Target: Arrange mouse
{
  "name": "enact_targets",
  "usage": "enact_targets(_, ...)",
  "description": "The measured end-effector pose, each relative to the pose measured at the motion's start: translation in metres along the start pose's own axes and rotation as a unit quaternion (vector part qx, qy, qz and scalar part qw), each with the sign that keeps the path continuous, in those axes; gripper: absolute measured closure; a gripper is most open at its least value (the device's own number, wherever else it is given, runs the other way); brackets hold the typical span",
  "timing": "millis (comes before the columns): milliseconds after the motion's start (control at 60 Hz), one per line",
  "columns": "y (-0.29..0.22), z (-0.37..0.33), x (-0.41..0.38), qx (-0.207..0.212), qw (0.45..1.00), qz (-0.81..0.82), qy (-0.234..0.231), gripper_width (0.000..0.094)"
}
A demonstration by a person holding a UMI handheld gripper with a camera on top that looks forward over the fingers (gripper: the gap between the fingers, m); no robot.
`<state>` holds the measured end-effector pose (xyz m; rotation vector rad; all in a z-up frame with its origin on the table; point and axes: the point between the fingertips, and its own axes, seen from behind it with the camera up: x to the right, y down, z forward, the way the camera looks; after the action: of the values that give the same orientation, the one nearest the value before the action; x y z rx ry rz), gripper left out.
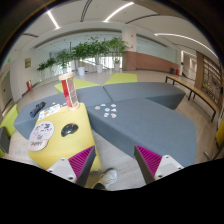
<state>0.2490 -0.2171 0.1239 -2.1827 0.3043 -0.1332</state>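
Over on the left there's a round yellow tabletop [62,148] with a black mouse [69,129] sitting near its middle, ahead of the left finger and well apart from it. Left of the mouse is a round white mouse pad [41,133] with a dark print, plus a black thing I can't make out [37,108] at the far left side. An upright red-and-white sign [67,89] stands at the far edge. Right of that, grey seating blocks [150,115], one with white spots on top. The gripper [115,163] fingers, with magenta pads [82,160], are spread wide with nothing between them.
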Motion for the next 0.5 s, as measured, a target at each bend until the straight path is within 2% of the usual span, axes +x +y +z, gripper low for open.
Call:
enact_targets(117, -0.003, 0.012, -0.026, 0.002, 1.000, -0.004, -0.008, 0.0105)
enact_targets(183, -0.002, 0.021, -0.024, 0.001, 0.999, -0.015, -0.034, 0.0106)
enact_targets(400, 0.009, 0.084, -0.145, 0.006, 0.989, -0.059, -0.136, 0.0108)
enact_targets(500, 0.019, 0.122, -0.202, -0.005, 0.981, -0.068, -0.182, 0.0111)
